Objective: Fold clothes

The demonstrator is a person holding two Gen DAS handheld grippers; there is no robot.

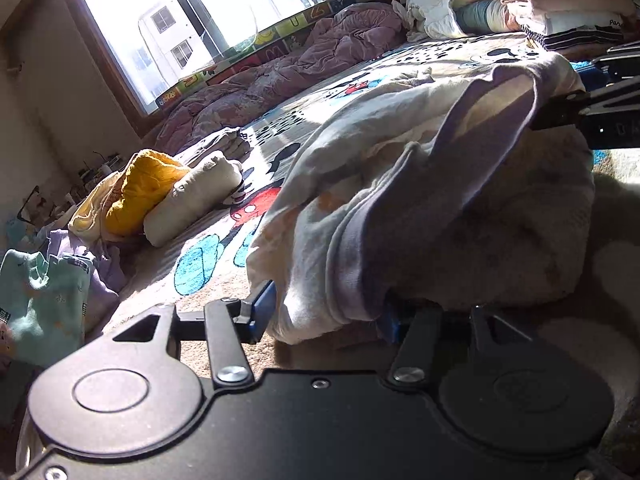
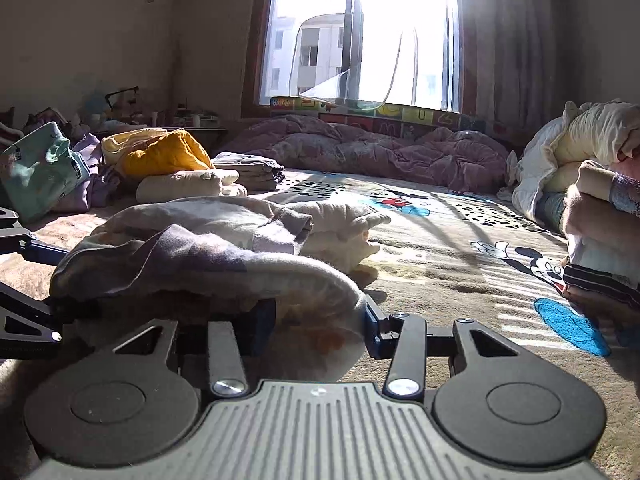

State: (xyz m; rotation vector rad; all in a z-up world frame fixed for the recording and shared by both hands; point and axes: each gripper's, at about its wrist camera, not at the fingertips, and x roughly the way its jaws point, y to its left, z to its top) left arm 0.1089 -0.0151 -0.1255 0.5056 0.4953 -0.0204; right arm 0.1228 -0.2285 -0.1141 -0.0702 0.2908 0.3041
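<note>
The bed (image 2: 440, 240), spread with a cartoon-print blanket, runs ahead of both grippers toward the window (image 2: 360, 40). A purple quilt (image 2: 360, 148) lies bunched at its far end. To the right of the right gripper (image 2: 320, 320) stands a stack of folded clothes (image 2: 600, 208); far to its left lies a loose heap (image 2: 152, 156), so sorted and unsorted pieces are apparently kept apart. Directly before both grippers lies the cream garment with purple trim (image 2: 208, 256), crumpled. The right gripper's jaws stand spread with cloth between them, not clamped. The left gripper (image 1: 324, 312) likewise stands parted around a purple-edged fold, released, probably placed to take a hem for folding.
</note>
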